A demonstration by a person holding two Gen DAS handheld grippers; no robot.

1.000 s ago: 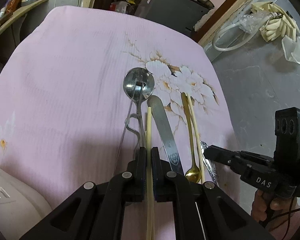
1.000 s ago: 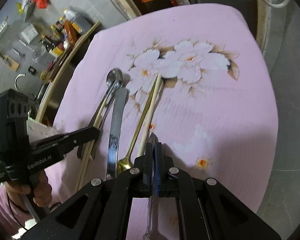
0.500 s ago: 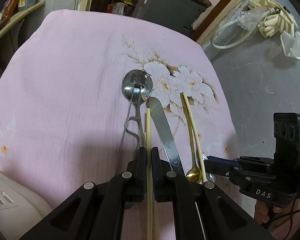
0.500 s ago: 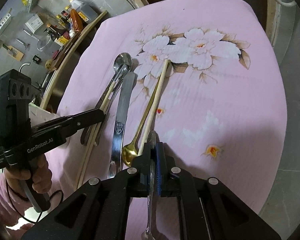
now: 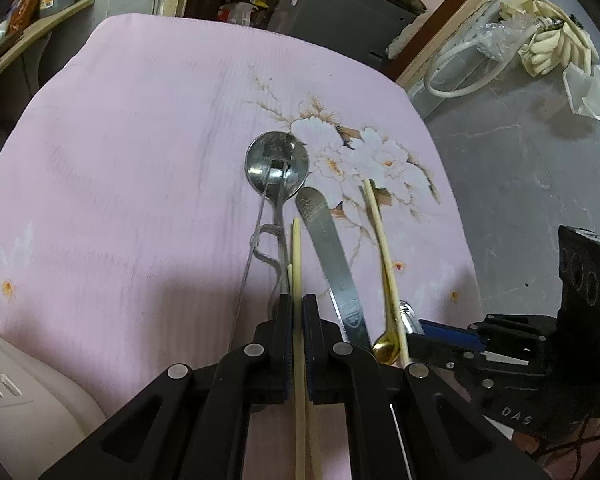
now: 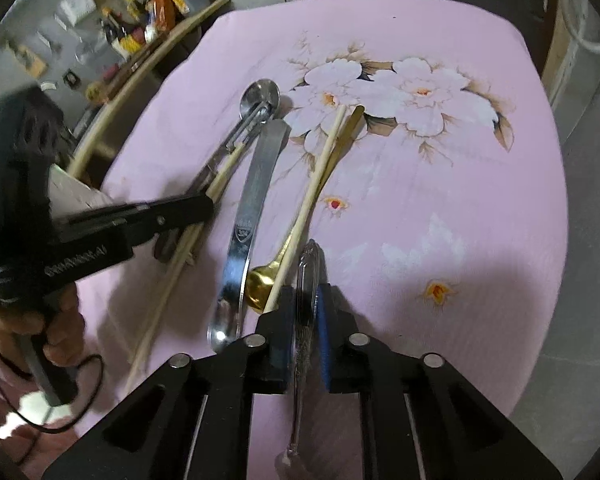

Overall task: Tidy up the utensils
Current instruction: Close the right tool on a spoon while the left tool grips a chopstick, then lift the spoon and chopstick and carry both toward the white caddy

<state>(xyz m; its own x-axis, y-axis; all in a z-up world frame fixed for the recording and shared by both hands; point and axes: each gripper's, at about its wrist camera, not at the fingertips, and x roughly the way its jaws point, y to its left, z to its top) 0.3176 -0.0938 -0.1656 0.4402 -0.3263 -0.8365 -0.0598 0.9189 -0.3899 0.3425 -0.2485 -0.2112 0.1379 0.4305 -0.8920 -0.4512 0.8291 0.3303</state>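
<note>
On right claw (image 5: pixel 444 330) "DAS", clenched on silver handle (image 6: pixel 309 280); left claw (image 5: pixel 298 312) gripping chopstick (image 5: pixel 297 256).

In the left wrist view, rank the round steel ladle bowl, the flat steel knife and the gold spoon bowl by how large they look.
1. Flat steel knife, the longest of the three.
2. Round steel ladle bowl.
3. Gold spoon bowl, clearly smallest, though partly hidden by the left tool and nearest the camera.
</note>
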